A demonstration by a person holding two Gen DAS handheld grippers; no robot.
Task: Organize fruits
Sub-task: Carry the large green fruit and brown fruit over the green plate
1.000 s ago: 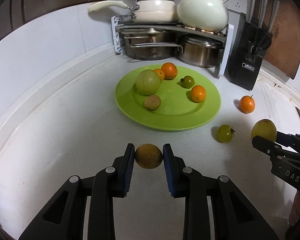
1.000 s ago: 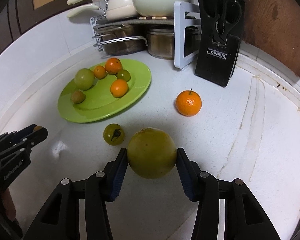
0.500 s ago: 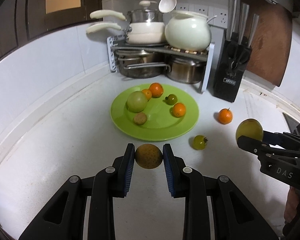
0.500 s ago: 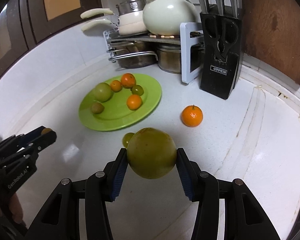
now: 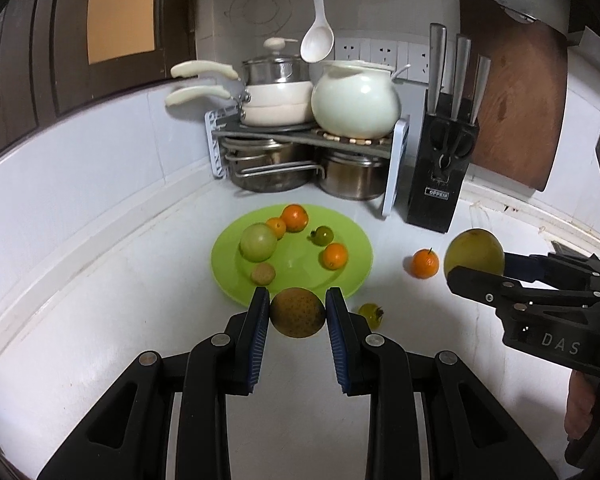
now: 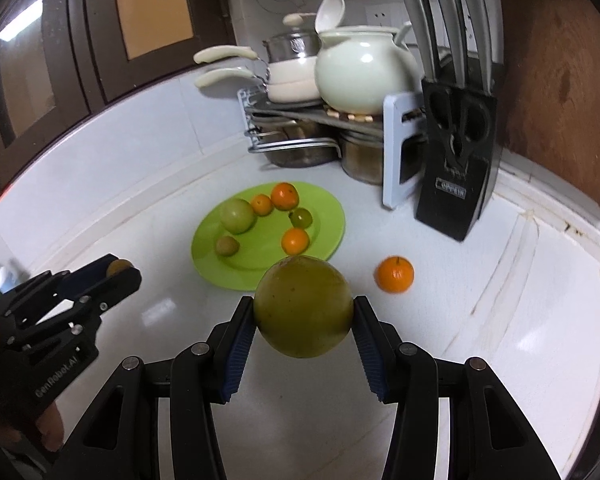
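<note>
My left gripper is shut on a small brown speckled fruit, held above the white counter in front of the green plate. My right gripper is shut on a large yellow-green fruit, also held in the air; from the left wrist view that fruit shows at the right. On the green plate lie several fruits: a green apple, oranges and a small brown one. A mandarin and a small green tomato lie on the counter right of the plate.
A pot rack with pans and a white pot stands in the back corner. A black knife block and a wooden cutting board stand at the right. A hand grips the right tool.
Both grippers have risen with their fruits; the plate and counter fruits now look smaller and lower in view, and more of the wall shows.
</note>
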